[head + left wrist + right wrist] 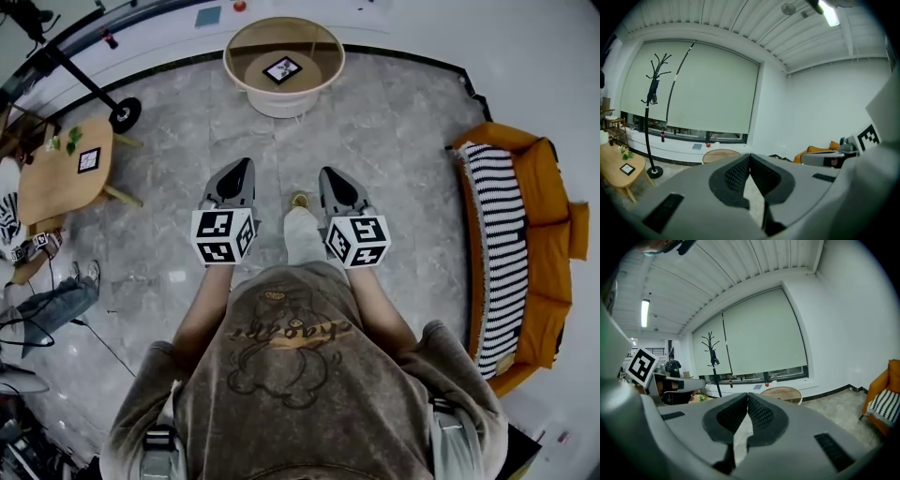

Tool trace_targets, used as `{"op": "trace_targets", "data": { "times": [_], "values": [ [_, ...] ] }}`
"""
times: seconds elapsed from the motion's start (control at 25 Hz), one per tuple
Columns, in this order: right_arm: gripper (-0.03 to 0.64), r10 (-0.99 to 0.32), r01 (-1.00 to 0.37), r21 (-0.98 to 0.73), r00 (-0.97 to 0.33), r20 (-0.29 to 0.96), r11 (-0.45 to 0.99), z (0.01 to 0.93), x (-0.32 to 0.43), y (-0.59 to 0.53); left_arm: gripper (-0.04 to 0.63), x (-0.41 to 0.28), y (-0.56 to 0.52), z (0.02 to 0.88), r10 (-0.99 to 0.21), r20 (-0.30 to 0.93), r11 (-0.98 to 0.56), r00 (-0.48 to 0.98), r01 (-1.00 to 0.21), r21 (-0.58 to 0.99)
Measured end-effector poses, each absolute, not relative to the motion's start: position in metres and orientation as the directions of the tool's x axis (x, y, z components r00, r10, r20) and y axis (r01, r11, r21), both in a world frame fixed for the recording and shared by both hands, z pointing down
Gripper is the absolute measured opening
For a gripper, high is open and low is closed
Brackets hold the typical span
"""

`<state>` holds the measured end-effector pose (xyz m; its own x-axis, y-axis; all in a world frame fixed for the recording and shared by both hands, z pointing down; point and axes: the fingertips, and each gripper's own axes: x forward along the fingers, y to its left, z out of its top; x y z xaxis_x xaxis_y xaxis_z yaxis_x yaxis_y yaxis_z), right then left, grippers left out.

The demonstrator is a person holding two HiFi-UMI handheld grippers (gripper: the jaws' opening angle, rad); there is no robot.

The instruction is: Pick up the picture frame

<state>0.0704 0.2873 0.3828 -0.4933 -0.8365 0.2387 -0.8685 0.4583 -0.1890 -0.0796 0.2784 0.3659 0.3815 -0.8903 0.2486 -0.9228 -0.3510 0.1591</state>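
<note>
A small black picture frame (pixel 282 69) lies flat inside the round beige side table (pixel 234 58) at the top of the head view, under its glass top. A second small frame (pixel 88 160) (pixel 627 168) lies on the wooden table (pixel 47 192) at the left. My left gripper (pixel 241 166) (pixel 749 155) and right gripper (pixel 327 173) (pixel 747 394) are held side by side in front of me, both shut and empty. They point towards the round table (pixel 721 153) (pixel 782 393) and are well short of it.
An orange sofa (pixel 534 187) (pixel 886 404) with a striped cushion (pixel 502 253) stands at the right. A black coat stand (pixel 124 114) (pixel 654 112) is at the back left. A seated person's legs (pixel 52 300) show at the left. Grey stone floor lies between me and the round table.
</note>
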Motion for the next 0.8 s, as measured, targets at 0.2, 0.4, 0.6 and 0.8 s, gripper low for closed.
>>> {"op": "trace_targets", "data": {
  "times": [0.2,0.4,0.6,0.8],
  "values": [
    [0.018,-0.835,-0.868,-0.194,-0.494,0.244,0.457,0.384,0.066,0.257,0.018,-0.080,0.249,0.367,-0.884,0.255,-0.357,0.391,-0.919,0.168],
    [0.018,-0.834,-0.869,-0.203,-0.492,0.249,0.452,0.381,0.062,0.230,0.018,-0.081,0.221,0.362,-0.877,0.263,-0.367,0.401,-0.915,0.169],
    [0.018,-0.833,-0.872,-0.211,-0.486,0.264,0.442,0.380,0.064,0.205,0.017,-0.083,0.194,0.357,-0.875,0.269,-0.369,0.402,-0.914,0.169],
    [0.018,-0.826,-0.869,-0.213,-0.492,0.276,0.447,0.379,0.069,0.175,0.017,-0.078,0.163,0.354,-0.872,0.279,-0.367,0.402,-0.914,0.171]
  ]
}}
